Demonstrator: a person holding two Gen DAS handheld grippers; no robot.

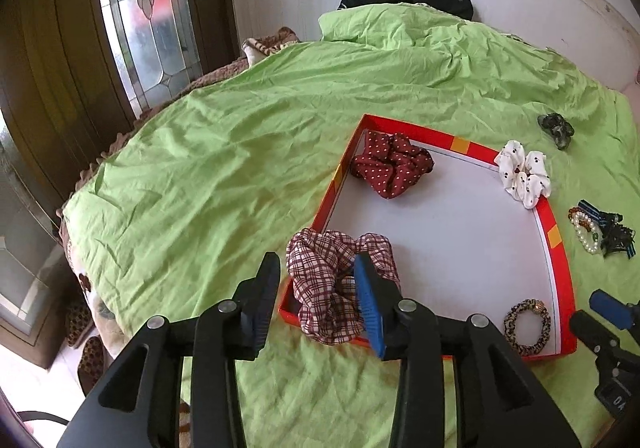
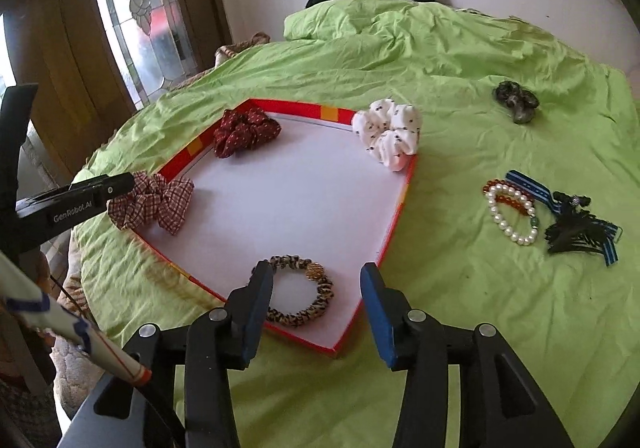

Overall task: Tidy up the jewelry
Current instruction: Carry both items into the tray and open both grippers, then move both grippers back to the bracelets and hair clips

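We see a shallow red box (image 2: 404, 192) with a white floor lying on a bed under a green sheet (image 1: 224, 152). Our left gripper (image 1: 316, 300) hangs over the box's near-left corner with its jaws apart; the checked scrunchie (image 1: 324, 288) lies draped over that corner's rim, between the fingers, and we cannot see the pads pressing it. Our right gripper (image 2: 316, 312) stands open above the near-right corner, where the leopard-print hair band (image 2: 300, 296) lies flat on the box floor, free of both fingers. A dark red dotted scrunchie (image 2: 244, 132) sits in the far-left corner, and a white dotted scrunchie (image 2: 390, 134) rests on the rim at the far-right corner. Out on the sheet to the right of the box lie a pearl bracelet (image 2: 514, 214) touching an amber bead bracelet (image 2: 510, 198), a blue striped band with a black clip (image 2: 576, 224) just beside them, and a dark scrunchie (image 2: 516, 98) farther back
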